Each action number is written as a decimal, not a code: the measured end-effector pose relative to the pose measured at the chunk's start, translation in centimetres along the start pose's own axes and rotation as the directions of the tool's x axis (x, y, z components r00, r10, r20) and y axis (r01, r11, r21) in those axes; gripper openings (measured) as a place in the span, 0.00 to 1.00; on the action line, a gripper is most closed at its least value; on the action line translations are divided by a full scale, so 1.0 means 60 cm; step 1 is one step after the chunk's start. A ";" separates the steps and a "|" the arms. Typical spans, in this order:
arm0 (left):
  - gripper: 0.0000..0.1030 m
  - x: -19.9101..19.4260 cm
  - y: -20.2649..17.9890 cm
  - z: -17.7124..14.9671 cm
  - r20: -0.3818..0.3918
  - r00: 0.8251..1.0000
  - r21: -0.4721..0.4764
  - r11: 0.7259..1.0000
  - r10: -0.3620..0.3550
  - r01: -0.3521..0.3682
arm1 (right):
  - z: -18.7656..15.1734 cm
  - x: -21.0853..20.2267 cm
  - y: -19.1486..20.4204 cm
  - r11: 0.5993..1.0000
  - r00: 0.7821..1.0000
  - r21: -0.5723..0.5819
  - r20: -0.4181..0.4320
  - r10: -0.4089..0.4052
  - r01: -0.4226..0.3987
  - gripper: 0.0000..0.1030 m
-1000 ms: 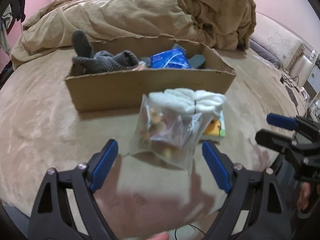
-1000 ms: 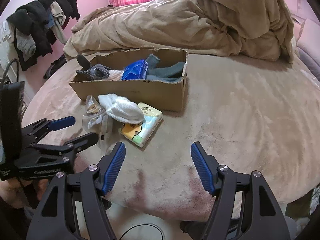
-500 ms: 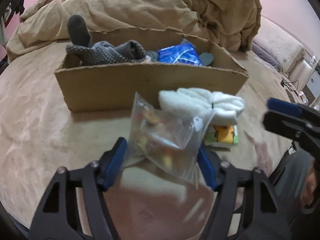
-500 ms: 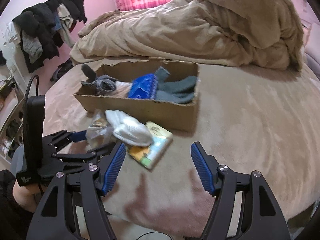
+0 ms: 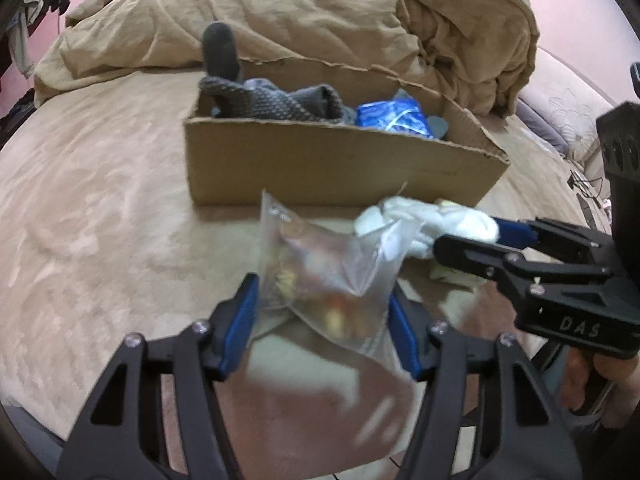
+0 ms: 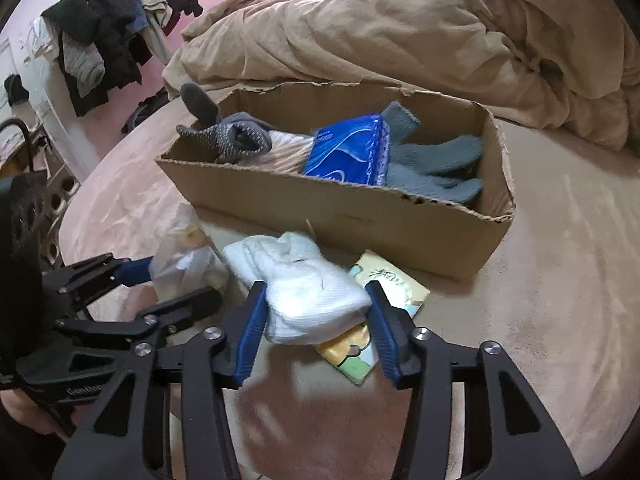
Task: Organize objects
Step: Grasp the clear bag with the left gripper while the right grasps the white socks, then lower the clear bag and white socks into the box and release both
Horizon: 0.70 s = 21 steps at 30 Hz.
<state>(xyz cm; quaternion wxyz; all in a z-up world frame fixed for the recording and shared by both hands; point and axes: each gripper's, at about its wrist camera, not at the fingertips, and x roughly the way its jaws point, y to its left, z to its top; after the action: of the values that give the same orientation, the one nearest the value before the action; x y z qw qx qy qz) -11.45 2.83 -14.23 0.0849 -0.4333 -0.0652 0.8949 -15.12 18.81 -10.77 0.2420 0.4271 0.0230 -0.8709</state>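
The left hand-held gripper (image 5: 324, 312) has its two blue pads tight on a clear plastic bag (image 5: 332, 268) with small bits inside. Beside it, the right hand-held gripper (image 6: 316, 320) squeezes a white sock bundle (image 6: 304, 284). The bundle lies partly on a yellow tissue pack (image 6: 376, 304) on the bed (image 6: 560, 280). Behind them sits a cardboard box (image 6: 360, 216) with grey socks (image 6: 432, 160) and a blue pack (image 6: 348, 152).

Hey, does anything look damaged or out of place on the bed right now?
The cardboard box has a ragged, torn top edge, and a dark sock sticks up over its far left corner instead of lying inside. A tissue pack lies outside the box, partly under the white socks.
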 end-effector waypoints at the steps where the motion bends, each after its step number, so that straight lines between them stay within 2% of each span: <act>1: 0.60 -0.003 0.002 -0.002 -0.002 1.000 -0.003 1.000 0.002 -0.002 | -0.001 0.000 0.002 1.000 1.000 -0.004 0.000 -0.003 0.003 0.45; 5: 0.60 -0.020 0.007 -0.006 -0.002 1.000 -0.019 1.000 0.008 -0.008 | -0.007 -0.010 0.006 1.000 1.000 -0.019 0.017 -0.019 0.020 0.38; 16: 0.60 -0.072 0.010 -0.007 -0.003 1.000 -0.070 0.997 -0.014 0.014 | -0.018 -0.079 0.003 0.997 0.994 -0.034 0.085 -0.069 0.072 0.37; 21: 0.60 -0.113 -0.001 0.014 0.030 0.999 -0.057 0.998 -0.016 0.017 | -0.009 -0.133 0.000 0.996 0.988 -0.033 0.135 -0.079 0.084 0.37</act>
<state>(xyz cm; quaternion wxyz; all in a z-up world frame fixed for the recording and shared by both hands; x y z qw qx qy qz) -7.98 1.45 -8.54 0.0788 -0.4217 -0.0956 0.8982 -10.57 22.17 -5.09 0.2155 0.3615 0.0411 -0.9062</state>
